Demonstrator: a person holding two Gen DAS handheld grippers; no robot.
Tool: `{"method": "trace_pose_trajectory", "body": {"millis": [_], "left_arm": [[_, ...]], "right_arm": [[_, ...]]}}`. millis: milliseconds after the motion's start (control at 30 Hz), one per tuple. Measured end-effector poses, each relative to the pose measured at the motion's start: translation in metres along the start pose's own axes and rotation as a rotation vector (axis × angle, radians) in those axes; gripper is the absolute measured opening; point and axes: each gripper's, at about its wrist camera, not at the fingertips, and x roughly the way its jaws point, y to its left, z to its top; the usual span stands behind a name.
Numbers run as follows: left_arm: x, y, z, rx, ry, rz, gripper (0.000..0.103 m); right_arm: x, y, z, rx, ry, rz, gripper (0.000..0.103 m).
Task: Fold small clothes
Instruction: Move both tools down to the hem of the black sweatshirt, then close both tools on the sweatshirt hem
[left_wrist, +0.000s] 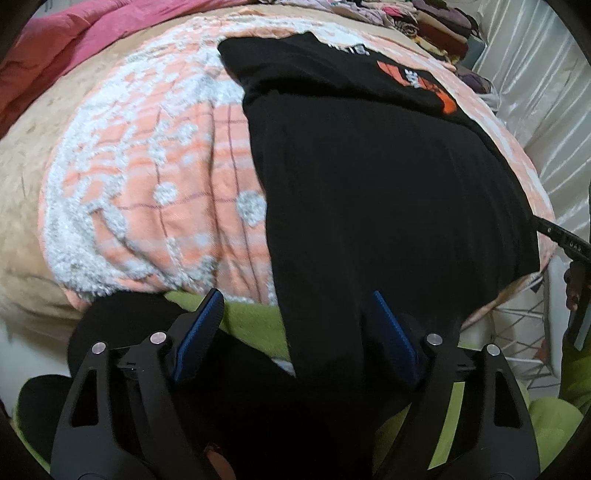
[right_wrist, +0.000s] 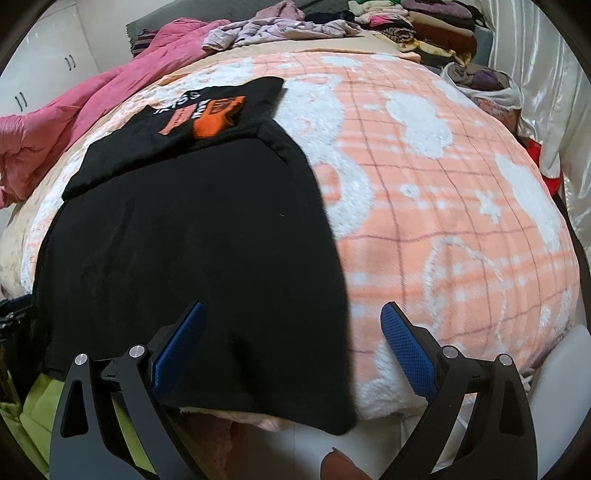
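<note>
Black T-shirt flat on bed, both grippers over its near hem, jaws apart.

Left gripper (left_wrist: 293, 321): jaws spread, straddling the near left edge of the black T-shirt (left_wrist: 369, 192), pads not pressing. Right gripper (right_wrist: 291, 332): jaws wide, the shirt's near right corner between them, ungripped. Shirt lies on the peach checked blanket (right_wrist: 443, 206), long axis running away from the cameras, orange print (right_wrist: 218, 118) at the far end. Only the right view shows the white cupboards (right_wrist: 48, 70); only the left shows a wire rack (left_wrist: 517, 332).
</note>
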Motion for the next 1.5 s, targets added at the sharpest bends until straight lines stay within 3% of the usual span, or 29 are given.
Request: {"method": "trace_pose_trajectory", "body": {"millis": [233,300,367,433,500,667,733,833,867,933,1033,1167,1200,1500], "left_arm": [[0.008,-0.007,-0.005,0.023,0.03,0.0,0.073],[0.01,-0.008,-0.006,0.023,0.036,0.001,0.067],[0.01,-0.007,-0.006,0.02,0.037,0.005,0.06],[0.01,-0.006,-0.006,0.014,0.036,0.007,0.053],[0.01,-0.007,-0.007,0.01,0.036,0.006,0.051],[0.015,-0.005,-0.008,0.009,0.054,-0.007,0.051],[0.017,-0.005,-0.008,0.014,0.055,-0.006,0.051],[0.02,-0.004,-0.007,0.006,0.056,-0.016,0.051],[0.02,-0.003,-0.007,0.004,0.056,-0.016,0.05],[0.021,-0.003,-0.007,0.004,0.053,-0.007,0.046],[0.018,-0.005,-0.006,0.014,0.041,0.016,0.033],[0.008,-0.013,-0.005,0.045,0.003,0.018,0.007],[0.005,-0.014,-0.004,0.048,-0.005,0.001,0.005],[-0.032,-0.006,0.015,0.005,-0.139,-0.053,0.005]], "right_arm": [[-0.001,-0.013,-0.013,0.017,0.026,0.004,0.095],[0.0,-0.015,-0.016,0.025,0.035,0.02,0.094],[0.001,-0.017,-0.02,0.032,0.038,0.032,0.083],[0.004,-0.016,-0.024,0.037,0.055,0.051,0.049],[0.006,-0.015,-0.027,0.038,0.07,0.073,0.03],[0.008,-0.016,-0.031,0.028,0.061,0.086,0.032],[0.011,-0.019,-0.032,0.04,0.068,0.092,0.052],[0.015,-0.015,-0.034,0.032,0.064,0.084,0.053],[0.016,-0.014,-0.034,0.028,0.063,0.08,0.051],[0.015,-0.013,-0.033,0.021,0.063,0.083,0.032],[0.006,-0.012,-0.031,0.006,0.057,0.109,0.013],[-0.009,-0.011,-0.026,-0.005,0.027,0.14,0.008],[-0.012,-0.012,-0.024,0.001,0.02,0.152,0.008],[-0.051,-0.017,0.005,0.044,-0.126,0.244,0.007]]}}
